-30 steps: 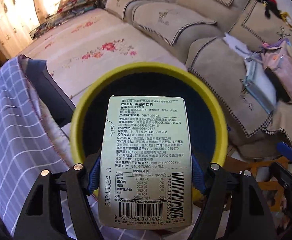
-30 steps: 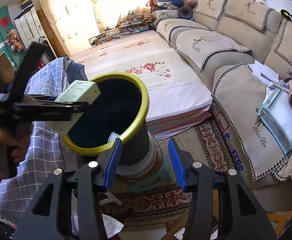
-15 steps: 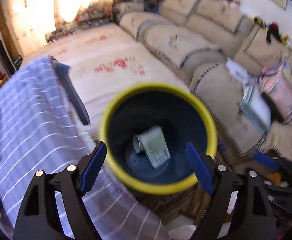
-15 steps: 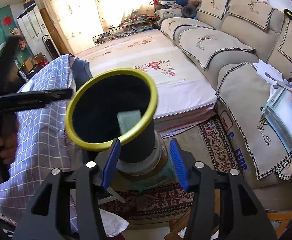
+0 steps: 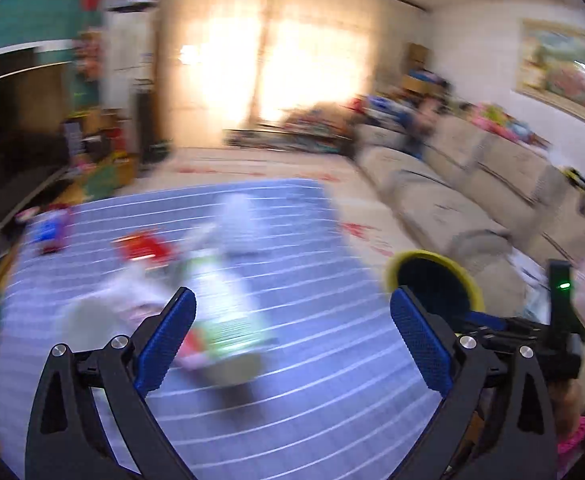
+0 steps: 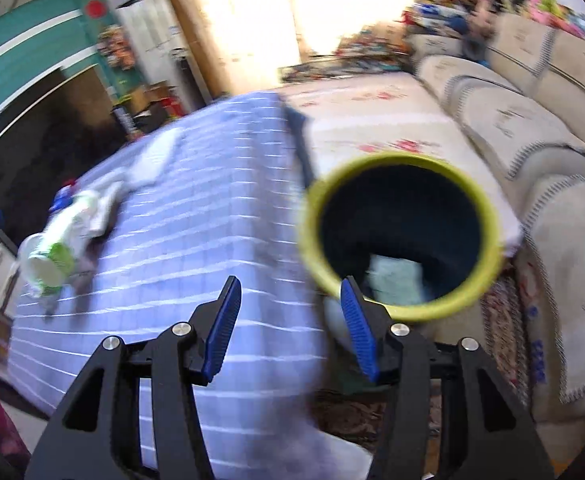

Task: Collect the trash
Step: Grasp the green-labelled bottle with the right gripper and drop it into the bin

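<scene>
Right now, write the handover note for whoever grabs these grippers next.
Left gripper: jaws opening, nothing between them, over the checked cloth.
Right gripper: open, holding nothing, beside the yellow-rimmed bin.
Done: one pale carton lies inside the bin.
Left: the white-and-green bottle, crumpled white wrappers and a red packet on the cloth; blur hides details.

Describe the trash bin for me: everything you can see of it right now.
The trash bin is a round, upright container with a thick yellow-green rim and a dark, plastic-looking inside. It stands open, with no lid, beside the checked blue cloth, in front of the beige sofa. A pale green carton lies at its bottom. No fingers touch it; its base is hidden.
</scene>
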Available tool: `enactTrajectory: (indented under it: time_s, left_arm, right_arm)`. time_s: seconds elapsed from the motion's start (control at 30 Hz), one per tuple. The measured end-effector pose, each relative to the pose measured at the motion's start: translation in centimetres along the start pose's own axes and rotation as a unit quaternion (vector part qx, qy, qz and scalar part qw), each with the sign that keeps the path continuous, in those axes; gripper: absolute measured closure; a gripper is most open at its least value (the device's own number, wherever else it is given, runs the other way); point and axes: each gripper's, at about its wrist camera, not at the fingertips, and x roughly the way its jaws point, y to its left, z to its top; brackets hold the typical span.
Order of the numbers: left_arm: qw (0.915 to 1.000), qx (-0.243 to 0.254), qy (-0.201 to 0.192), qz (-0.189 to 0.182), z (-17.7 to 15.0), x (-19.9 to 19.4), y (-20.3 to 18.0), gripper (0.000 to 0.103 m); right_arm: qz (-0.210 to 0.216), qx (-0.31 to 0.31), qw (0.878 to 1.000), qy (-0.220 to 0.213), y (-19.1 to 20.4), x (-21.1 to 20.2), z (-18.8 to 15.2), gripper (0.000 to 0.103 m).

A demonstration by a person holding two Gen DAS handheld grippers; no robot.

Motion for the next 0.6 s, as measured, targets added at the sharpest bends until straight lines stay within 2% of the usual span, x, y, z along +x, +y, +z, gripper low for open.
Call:
enactTrajectory:
  time_s: [0.1,0.17,0.3,0.4,0.5,0.6]
  left_arm:
    - [0.9973,-0.029,-0.017,0.064,-1.2,-2.9,5.2,0.007]
    - [0.9942,-0.049,-0.026,0.092,-2.0,-4.2,8.0,0.007]
    - [0.9901,-0.080,-0.033,0.110,-2.7,-5.6,12.2,0.006]
    - [0.9896,-0.089,-0.034,0.108,-3.5,-6.4,13.4,0.006]
    - [0.9896,-0.092,-0.034,0.105,-4.1,-6.2,14.0,0.006]
    - [0.9899,-0.096,-0.032,0.099,-4.7,-6.4,14.1,0.006]
  right_arm:
    - [0.035,-0.022,0.999,-0.002,4.1,0.7,0.4,0.053]
    - [0.060,-0.037,0.998,-0.004,7.3,1.3,0.7,0.053]
    - [0.117,-0.056,0.991,-0.014,13.1,2.1,0.8,0.053]
    - [0.149,-0.059,0.986,-0.038,16.4,2.1,0.0,0.042]
    - [0.139,-0.074,0.986,-0.053,18.6,2.5,-0.8,0.039]
    - [0.097,-0.084,0.990,-0.056,20.2,4.0,-1.4,0.036]
